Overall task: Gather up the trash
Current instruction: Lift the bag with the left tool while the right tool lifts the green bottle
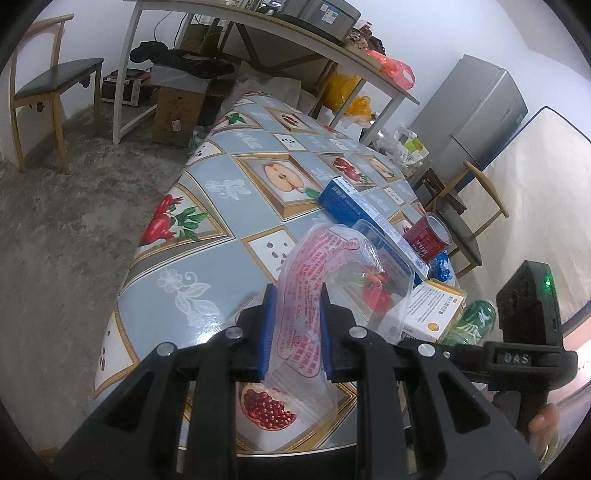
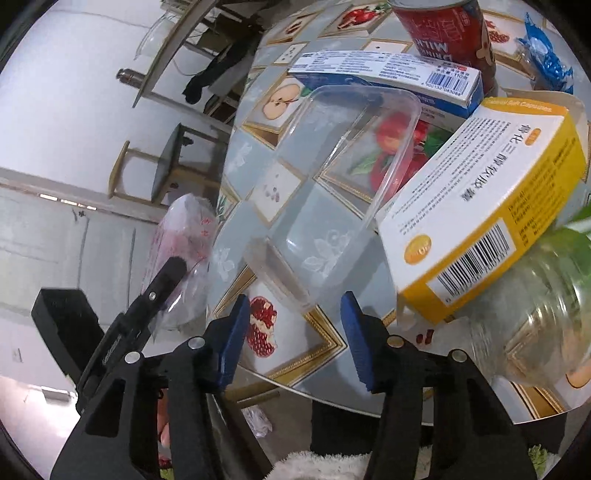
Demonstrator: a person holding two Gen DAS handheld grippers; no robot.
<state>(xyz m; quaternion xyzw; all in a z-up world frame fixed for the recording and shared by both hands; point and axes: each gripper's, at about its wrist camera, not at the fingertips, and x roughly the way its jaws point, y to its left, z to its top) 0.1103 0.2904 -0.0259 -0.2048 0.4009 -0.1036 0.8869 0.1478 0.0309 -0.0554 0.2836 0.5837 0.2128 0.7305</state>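
The left gripper (image 1: 295, 328) is clamped on a clear plastic bag (image 1: 314, 295) printed in red, holding it up over the near edge of the table (image 1: 207, 206). The right gripper (image 2: 291, 332) has its fingers apart with nothing pressed between them; the near end of a clear plastic tray (image 2: 325, 192) lies just ahead of the gap, resting on the tablecloth close to that same near edge.

Other trash crowds the tray: a yellow and white box (image 2: 487, 206) leans against its right side, a blue and white box (image 2: 388, 79) lies beyond it, a red can (image 2: 443, 33) stands further toward the far edge, a blue wrapper (image 2: 546, 62) lies beside the can, and a clear bottle (image 2: 532, 317) sits at the right.

The step in hand looks like picking up the tray. Next the fingers must slide over its near rim and close gently, since thin plastic flexes, then carry it into the held bag
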